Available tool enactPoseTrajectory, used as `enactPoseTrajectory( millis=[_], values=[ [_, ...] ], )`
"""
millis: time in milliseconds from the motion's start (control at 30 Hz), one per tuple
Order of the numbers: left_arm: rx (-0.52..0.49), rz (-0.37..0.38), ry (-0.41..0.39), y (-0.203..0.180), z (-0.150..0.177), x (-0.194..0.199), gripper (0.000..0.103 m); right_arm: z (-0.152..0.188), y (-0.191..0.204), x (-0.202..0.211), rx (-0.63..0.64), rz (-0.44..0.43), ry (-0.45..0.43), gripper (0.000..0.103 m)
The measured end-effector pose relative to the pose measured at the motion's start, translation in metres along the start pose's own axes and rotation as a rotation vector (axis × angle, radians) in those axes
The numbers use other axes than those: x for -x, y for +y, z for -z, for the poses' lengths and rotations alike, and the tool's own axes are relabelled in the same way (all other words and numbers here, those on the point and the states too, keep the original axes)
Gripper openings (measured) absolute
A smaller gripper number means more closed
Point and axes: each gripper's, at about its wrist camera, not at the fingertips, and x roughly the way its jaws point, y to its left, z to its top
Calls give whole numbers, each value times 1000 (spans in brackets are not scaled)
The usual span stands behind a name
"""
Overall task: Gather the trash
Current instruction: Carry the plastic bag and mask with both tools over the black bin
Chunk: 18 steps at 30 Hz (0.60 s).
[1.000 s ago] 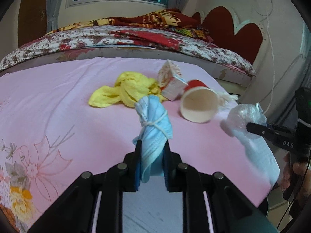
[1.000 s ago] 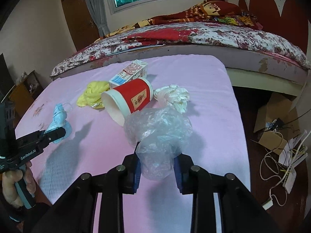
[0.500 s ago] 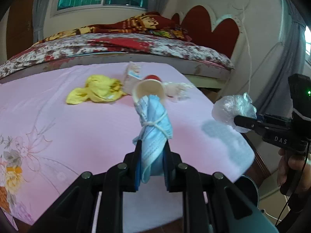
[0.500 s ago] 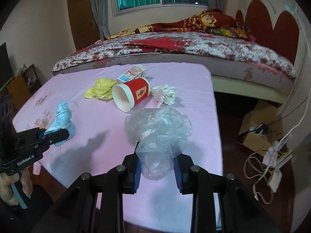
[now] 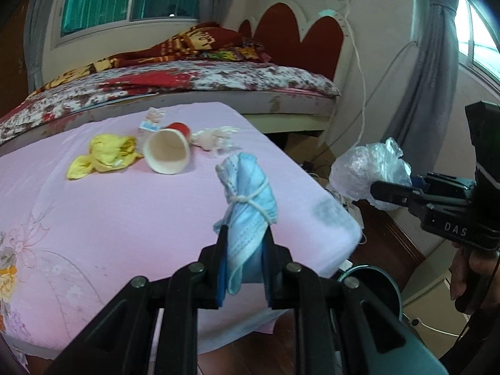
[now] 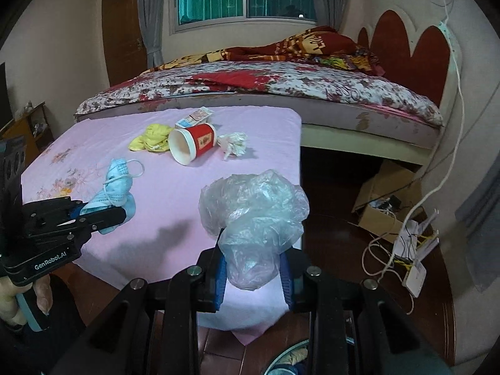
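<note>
Clamping rolled blue face mask (image 5: 247,200), left hand-held gripper (image 5: 245,265) hangs above pink worktop (image 5: 93,218) edge. Right hand-held gripper (image 6: 251,268) pinched on crumpled clear plastic bag (image 6: 253,212). Behind on worktop: tipped red paper cup (image 6: 193,145), yellow cloth (image 6: 153,137), carton (image 6: 193,117), tissue wad (image 6: 232,143).

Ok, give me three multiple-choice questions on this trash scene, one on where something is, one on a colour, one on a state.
1. Where does the paper cup lie?
A. on the pink sheet
B. on the floor
C. on the flowered bed

2. What colour is the cup's outside?
A. blue
B. red
C. green

3. What is the left gripper doing?
A. hanging open
B. gripping the yellow cloth
C. gripping the blue face mask

Key: 1 A, it lies tipped over beside the yellow cloth; 2 B, red wall, white rim; 3 C, the mask sits pinched between its fingers.
</note>
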Motion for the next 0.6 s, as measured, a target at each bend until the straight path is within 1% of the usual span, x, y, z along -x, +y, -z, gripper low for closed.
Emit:
enactPoseTrajectory(
  millis=[367, 600],
  values=[
    [-67, 67, 34, -52, 12, -9, 19, 35, -24, 21, -32, 50, 32, 31],
    [-131, 105, 55, -87, 19, -17, 19, 62, -52, 28, -78, 86, 68, 31]
  ],
)
